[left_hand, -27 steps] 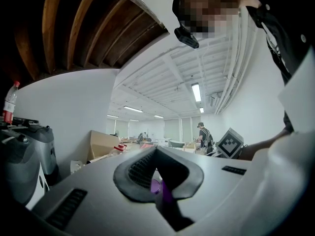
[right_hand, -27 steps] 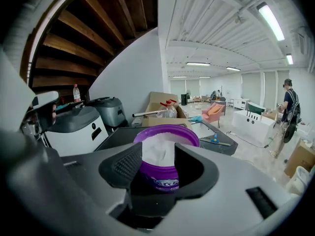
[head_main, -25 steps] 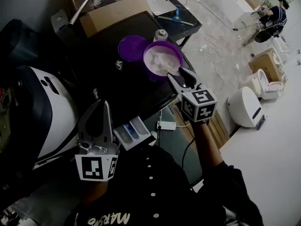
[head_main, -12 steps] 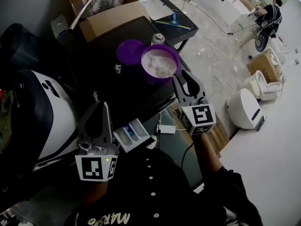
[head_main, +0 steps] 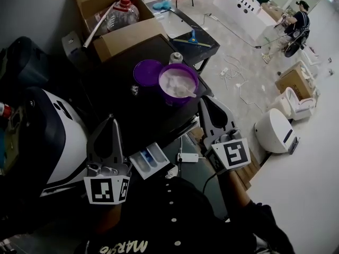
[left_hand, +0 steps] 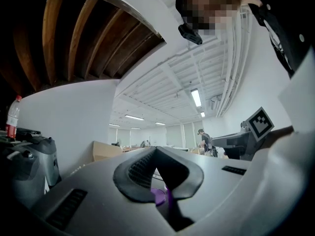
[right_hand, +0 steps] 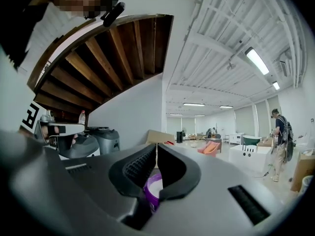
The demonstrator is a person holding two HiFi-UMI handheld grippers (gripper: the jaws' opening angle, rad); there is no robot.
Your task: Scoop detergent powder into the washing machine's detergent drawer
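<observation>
Right now the left gripper has its fingers pressed together, empty, and the right gripper is closing pad to pad on nothing. Farther off, the purple detergent tub holds powder and a scoop; the detergent drawer sits open near, between the grippers

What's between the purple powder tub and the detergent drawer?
Nothing but bare dark surface between purple tub and detergent drawer, per the head view.

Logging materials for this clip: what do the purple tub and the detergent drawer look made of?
Purple tub: likely plastic, smooth and slightly glossy; uniform colour, thin moulded rim. Detergent drawer: probably moulded plastic, white, bluish compartments; finish too small to judge.
</observation>
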